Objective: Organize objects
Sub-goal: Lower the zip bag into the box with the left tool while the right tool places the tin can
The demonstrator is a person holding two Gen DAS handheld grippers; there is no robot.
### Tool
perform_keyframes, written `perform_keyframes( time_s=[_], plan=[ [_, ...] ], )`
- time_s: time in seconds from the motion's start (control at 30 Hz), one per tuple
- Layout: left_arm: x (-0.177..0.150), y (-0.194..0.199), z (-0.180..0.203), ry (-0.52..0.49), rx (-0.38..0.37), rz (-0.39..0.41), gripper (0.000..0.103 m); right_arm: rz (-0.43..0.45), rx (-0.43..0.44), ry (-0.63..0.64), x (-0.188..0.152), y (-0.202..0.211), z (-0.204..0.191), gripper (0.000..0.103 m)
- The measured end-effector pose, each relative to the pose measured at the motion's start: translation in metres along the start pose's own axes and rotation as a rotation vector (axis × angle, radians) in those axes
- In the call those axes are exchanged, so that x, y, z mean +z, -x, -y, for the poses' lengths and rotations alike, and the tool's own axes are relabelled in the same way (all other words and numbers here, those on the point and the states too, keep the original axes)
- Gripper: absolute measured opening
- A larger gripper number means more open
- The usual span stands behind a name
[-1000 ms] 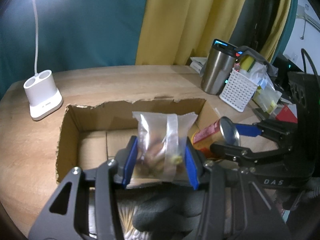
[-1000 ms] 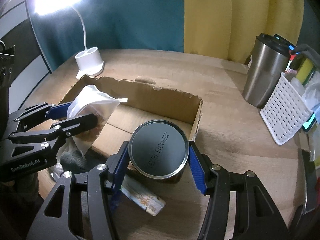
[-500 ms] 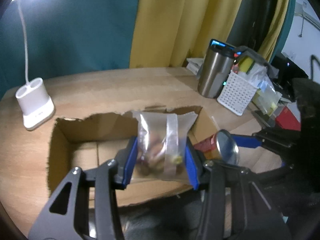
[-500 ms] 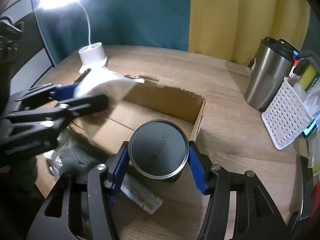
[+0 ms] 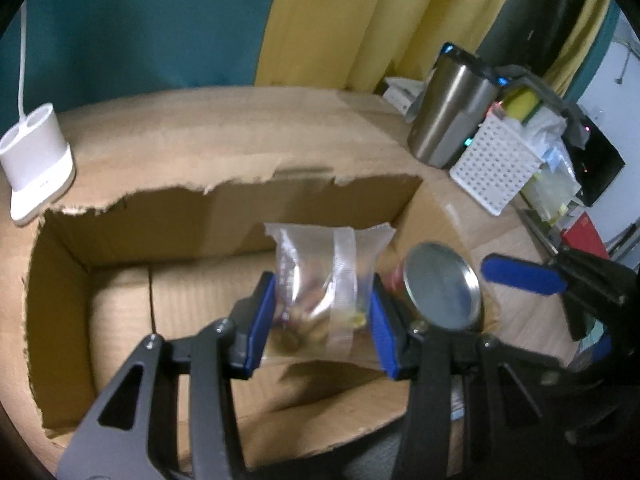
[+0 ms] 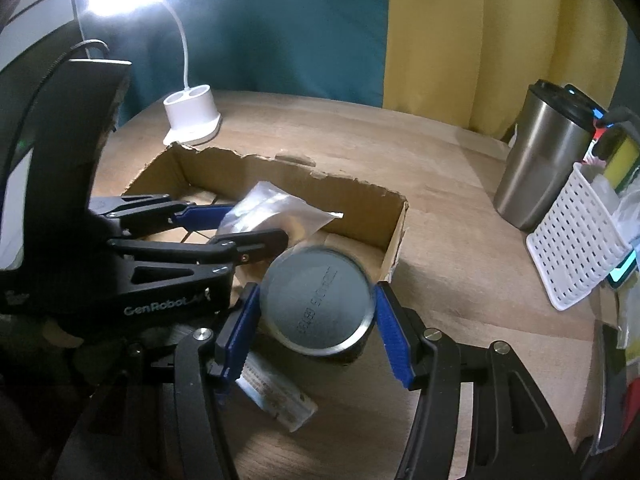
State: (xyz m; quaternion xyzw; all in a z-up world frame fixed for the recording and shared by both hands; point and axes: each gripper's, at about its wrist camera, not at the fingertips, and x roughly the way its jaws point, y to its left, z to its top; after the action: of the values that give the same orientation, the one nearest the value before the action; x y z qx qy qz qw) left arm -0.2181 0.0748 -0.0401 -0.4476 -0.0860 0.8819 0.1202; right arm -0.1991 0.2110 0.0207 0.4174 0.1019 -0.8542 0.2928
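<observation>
We count two claws, each carrying one thing, and we place everything by the one open cardboard box [image 5: 208,216] on the wooden worktop [image 6: 460,184].

The left claw [image 5: 322,320] pinches one clear snack bag [image 5: 324,280] between its blue pads, the bag upright and held over the box's interior, toward the box's right end. From the right wrist view the same bag [image 6: 276,210] sits above the box floor, inside the torn back wall [image 6: 352,196].

The right claw [image 6: 316,322] is pressed onto one metal can [image 6: 318,306], a pad on each side, with the can's flat stamped end facing the camera. The can is at the box's near right corner, just beside the box's right wall; we cannot tell whether it rests on the worktop. In the left wrist view the can [image 5: 440,292] shows just right of the bag.

One flat wrapped packet [image 6: 276,396] lies on the worktop in front of the box, under the right claw's left finger.

Behind the box's left end stands one white lamp base [image 6: 192,114]. Well to the right of the box stand one steel tumbler [image 6: 540,160] and one white perforated basket [image 6: 576,240], side by side.
</observation>
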Motion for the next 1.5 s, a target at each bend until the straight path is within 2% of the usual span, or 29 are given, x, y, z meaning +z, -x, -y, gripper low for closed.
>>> perform_keyframes(
  time_s=[0.1, 0.33, 0.63, 0.8, 0.93, 1.23, 1.5],
  plan=[
    [-0.003, -0.004, 0.000, 0.014, -0.007, -0.031, 0.047, 0.024, 0.036, -0.060, 0.000, 0.003, 0.013, 0.072],
    [-0.008, -0.006, -0.002, 0.064, 0.016, -0.066, 0.050, 0.076, 0.015, -0.165, 0.000, 0.003, 0.037, 0.073],
    [-0.009, -0.003, -0.003, 0.137, 0.041, -0.045, 0.051, 0.129, 0.005, -0.211, 0.014, -0.012, 0.050, 0.073],
    [-0.008, 0.001, 0.000, 0.135, 0.004, -0.052, 0.057, 0.121, 0.011, -0.265, 0.016, -0.023, 0.058, 0.073],
    [-0.009, 0.003, 0.001, 0.117, 0.010, -0.052, 0.057, 0.078, 0.001, -0.264, 0.011, -0.035, 0.057, 0.073],
    [-0.014, 0.008, 0.003, 0.086, 0.013, -0.051, 0.057, 0.075, -0.006, -0.255, 0.003, -0.030, 0.055, 0.073],
    [-0.016, 0.019, 0.000, 0.085, 0.019, -0.018, 0.057, 0.080, -0.027, -0.253, -0.002, -0.024, 0.052, 0.073]
  ],
)
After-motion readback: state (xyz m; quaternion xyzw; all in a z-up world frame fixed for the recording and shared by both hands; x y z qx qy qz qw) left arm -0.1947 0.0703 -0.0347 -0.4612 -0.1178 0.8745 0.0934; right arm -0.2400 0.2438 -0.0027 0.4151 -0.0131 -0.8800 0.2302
